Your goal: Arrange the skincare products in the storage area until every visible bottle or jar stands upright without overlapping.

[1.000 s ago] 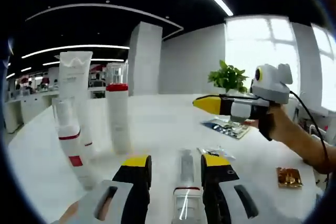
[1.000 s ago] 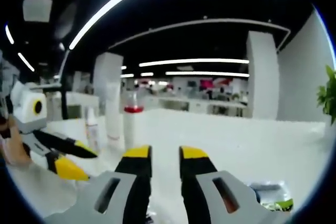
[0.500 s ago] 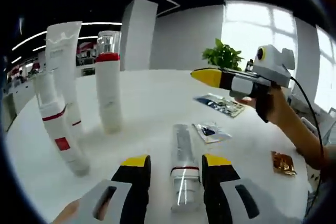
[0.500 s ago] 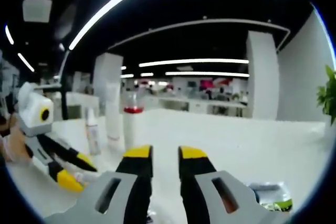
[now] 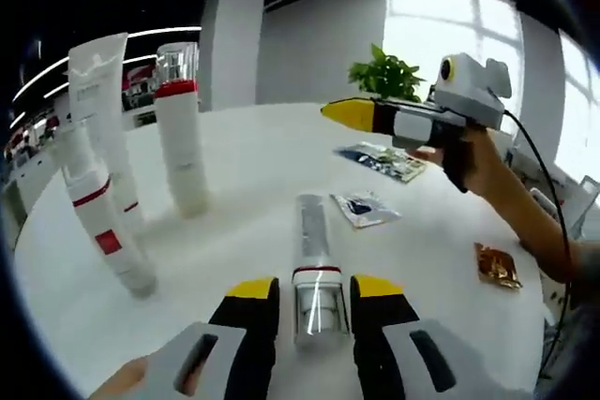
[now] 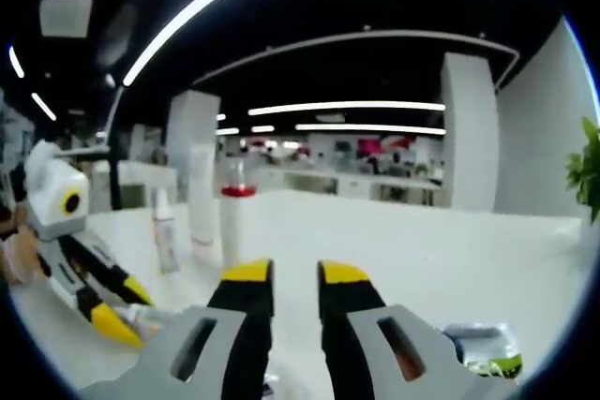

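**Operator:** Starting with the left gripper view, which step is in hand?

**Technician:** Pickup of the fallen bottle [image 5: 315, 274]. It lies flat on the white table [image 5: 244, 166], clear cap end nearest the camera, between the yellow-tipped jaws of the left gripper [image 5: 316, 289]. The jaws stand narrow, one on each side of the cap. Whether they already press on it cannot be told. Three products stand to the left: a tall tube [image 5: 101, 110], a red-collared bottle [image 5: 180, 142] and a small red-banded bottle [image 5: 101, 236]. Sachets [image 5: 367, 208] lie beyond the fallen bottle. The right gripper [image 5: 349, 114] is held in the air, well apart from it.

**Operator:** What does the next move call for?

**Technician:** In my judgement, a firm closure on the cap end, then a lift and a rotation to vertical, with placement in bare space beside the standing row. The smooth cap may slip.

**Operator:** And the right gripper view?

**Technician:** The right gripper [image 6: 284, 278] holds nothing; its jaws stand narrowly apart above the table. The left gripper [image 6: 103, 311] points down at the lower left. The standing products [image 6: 234, 222] appear upright beyond it.
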A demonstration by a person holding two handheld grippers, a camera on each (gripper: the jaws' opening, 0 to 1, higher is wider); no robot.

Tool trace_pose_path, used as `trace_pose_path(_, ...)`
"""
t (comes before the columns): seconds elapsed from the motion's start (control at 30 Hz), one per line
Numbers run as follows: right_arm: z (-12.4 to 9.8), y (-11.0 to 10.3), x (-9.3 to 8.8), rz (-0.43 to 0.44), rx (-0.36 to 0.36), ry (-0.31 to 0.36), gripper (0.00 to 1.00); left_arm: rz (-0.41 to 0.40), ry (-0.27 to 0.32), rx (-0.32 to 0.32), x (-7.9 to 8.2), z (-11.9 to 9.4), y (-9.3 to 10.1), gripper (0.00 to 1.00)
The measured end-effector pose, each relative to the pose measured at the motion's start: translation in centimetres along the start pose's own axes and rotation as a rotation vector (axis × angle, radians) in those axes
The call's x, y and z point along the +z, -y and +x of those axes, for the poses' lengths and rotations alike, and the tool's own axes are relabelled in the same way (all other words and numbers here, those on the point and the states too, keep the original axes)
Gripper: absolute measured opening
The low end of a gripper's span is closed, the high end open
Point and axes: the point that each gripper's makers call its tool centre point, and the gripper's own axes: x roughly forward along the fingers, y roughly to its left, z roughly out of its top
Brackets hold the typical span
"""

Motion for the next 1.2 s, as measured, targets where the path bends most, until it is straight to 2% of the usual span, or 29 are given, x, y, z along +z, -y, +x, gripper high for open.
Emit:
trace_pose_path(0.2, 0.0, 0.1, 0.1, -0.001, -0.004, 0.005, 0.16, 0.027, -0.013, 0.011, -0.4, -0.3, 0.1, 0.23)
trace_pose_path(0.4, -0.1, 0.1, 0.1, -0.001, -0.003, 0.006, 0.16, 0.055, 0.006, 0.045, 0.1, -0.7, 0.0, 0.22)
trace_pose_path(0.63, 0.0, 0.1, 0.0, -0.002, -0.001, 0.002, 0.16, 0.043, 0.167, 0.068, 2.9, -2.0, -0.4, 0.22)
trace_pose_path(0.8, 0.0, -0.1, -0.1, -0.005, 0.002, -0.001, 0.16, 0.037, 0.239, 0.079, 3.9, -2.8, -0.5, 0.22)
trace_pose_path(0.97, 0.1, -0.4, -0.3, -0.014, 0.01, -0.01, 0.16, 0.023, 0.22, 0.068, 3.6, -2.3, -0.7, 0.22)
trace_pose_path(1.0, 0.1, -0.4, -0.4, -0.015, 0.011, -0.01, 0.16, 0.02, 0.201, 0.059, 3.2, -2.0, -0.7, 0.22)
trace_pose_path(1.03, 0.1, -0.5, -0.4, -0.016, 0.011, -0.011, 0.16, 0.014, 0.144, 0.044, 2.2, -1.6, -0.6, 0.22)
trace_pose_path(1.1, 0.1, -0.5, -0.5, -0.017, 0.013, -0.014, 0.16, 0.008, 0.089, 0.052, 1.3, -1.0, -0.9, 0.22)
trace_pose_path(1.2, 0.0, -0.4, -0.4, -0.017, 0.011, -0.01, 0.16, 0.023, 0.095, 0.075, 1.4, -1.0, -1.0, 0.23)
